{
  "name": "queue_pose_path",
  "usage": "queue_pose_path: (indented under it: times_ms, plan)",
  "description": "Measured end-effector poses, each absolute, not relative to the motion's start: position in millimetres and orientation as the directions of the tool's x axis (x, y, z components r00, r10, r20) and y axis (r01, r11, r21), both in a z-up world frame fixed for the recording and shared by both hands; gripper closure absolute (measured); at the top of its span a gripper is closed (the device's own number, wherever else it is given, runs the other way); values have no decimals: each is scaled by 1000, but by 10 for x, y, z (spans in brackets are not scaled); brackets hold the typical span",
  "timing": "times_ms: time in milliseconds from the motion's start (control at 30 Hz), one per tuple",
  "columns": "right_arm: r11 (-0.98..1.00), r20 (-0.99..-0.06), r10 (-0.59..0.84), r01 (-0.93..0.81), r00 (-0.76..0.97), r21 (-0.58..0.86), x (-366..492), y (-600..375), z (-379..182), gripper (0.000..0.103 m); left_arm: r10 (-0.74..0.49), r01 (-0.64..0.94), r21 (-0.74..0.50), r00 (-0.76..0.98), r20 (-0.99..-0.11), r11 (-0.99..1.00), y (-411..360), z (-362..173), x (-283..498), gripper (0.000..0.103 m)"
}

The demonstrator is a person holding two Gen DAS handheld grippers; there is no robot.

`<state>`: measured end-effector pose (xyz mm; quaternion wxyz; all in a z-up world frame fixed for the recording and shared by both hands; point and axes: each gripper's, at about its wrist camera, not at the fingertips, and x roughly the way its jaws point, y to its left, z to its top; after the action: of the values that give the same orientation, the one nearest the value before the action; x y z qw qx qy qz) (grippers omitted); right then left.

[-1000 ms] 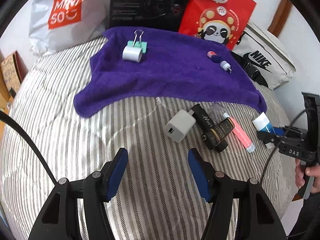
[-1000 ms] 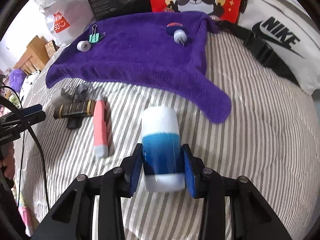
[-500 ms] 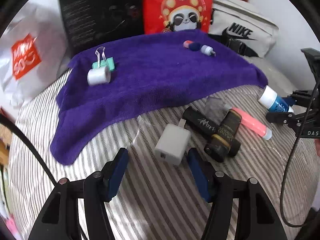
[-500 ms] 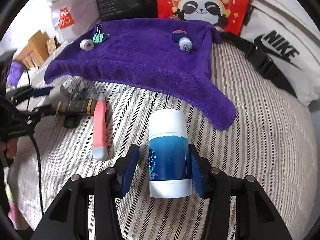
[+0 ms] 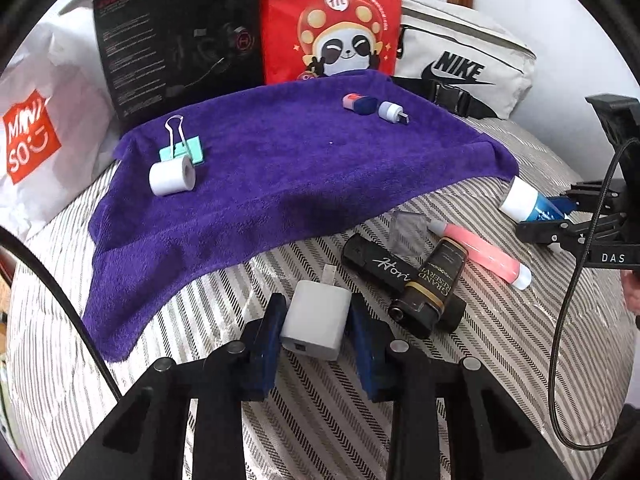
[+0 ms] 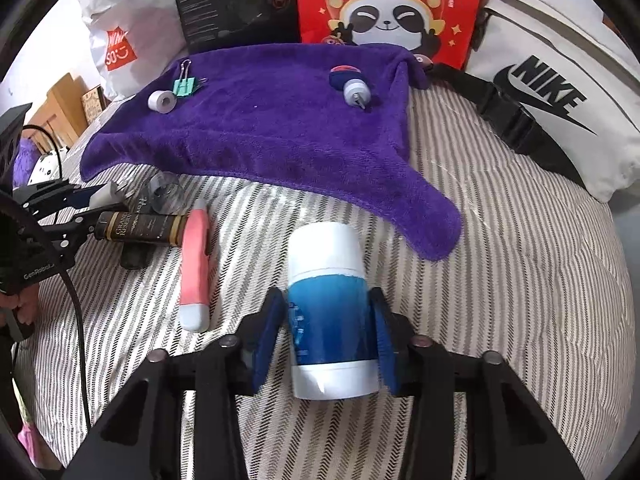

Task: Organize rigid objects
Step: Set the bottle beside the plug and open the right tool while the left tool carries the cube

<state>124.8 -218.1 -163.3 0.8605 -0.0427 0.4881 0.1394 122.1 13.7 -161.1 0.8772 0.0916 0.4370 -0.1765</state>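
Observation:
A purple towel lies on the striped bed and carries a white tape roll, a green binder clip, a small blue case and a small white adapter. My left gripper has its blue pads on both sides of a white charger cube lying on the bed. My right gripper straddles a blue-and-white bottle; small gaps show beside the pads. It also shows in the left wrist view.
Beside the charger lie two black tubes, a clear cap and a pink tube. A black box, a red panda bag, a white Nike bag and a Miniso bag line the back.
My left gripper moved forward and closed in around the white charger. My right gripper's fingers opened slightly off the bottle, which now rests on the bed.

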Motion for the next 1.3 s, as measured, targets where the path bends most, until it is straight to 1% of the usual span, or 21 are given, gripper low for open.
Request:
queue_pose_path:
  times_ms: [167,267,367,567,667,767,1000,1100,1133,1233,1300]
  plan:
    - [955,-869,240,-266,433,131,1296,-2260,-1608,66,-184,328,12,559,-808,945,216,-1568,1137,72]
    - [954,-868,247,-267,431,139,1278,-2277,-1607,66,-187,284,-28,551,-813,958,337,-1527,1073,73]
    - [951,-863,268,-262,427,166,1235,-2306,-1596,66,-171,250,-32,559,-812,968,422,-1494,1008,73]
    - [949,-850,285,-252,442,188,1166,-2373,-1499,67,-219,213,-119,549,-807,970,595,-1410,932,73]
    - [948,-850,293,-252,438,197,1169,-2390,-1490,67,-220,193,-135,544,-810,972,636,-1404,941,73]
    - [950,-859,284,-248,425,191,1184,-2384,-1551,67,-203,191,-116,534,-821,975,621,-1437,951,73]
    - [950,-877,254,-274,407,148,1200,-2299,-1602,66,-214,190,-134,509,-834,973,622,-1482,971,73]
    - [947,-878,242,-297,412,121,1192,-2256,-1600,64,-217,191,-138,496,-841,972,613,-1522,984,73]
    - [947,-876,238,-302,419,113,1191,-2249,-1601,67,-216,192,-138,489,-845,972,604,-1540,996,73]
    - [942,-871,229,-323,436,86,1185,-2232,-1603,67,-214,189,-137,483,-849,972,593,-1569,1008,73]
    - [943,-871,237,-317,431,100,1193,-2248,-1589,67,-217,184,-143,488,-846,972,609,-1558,1010,73]
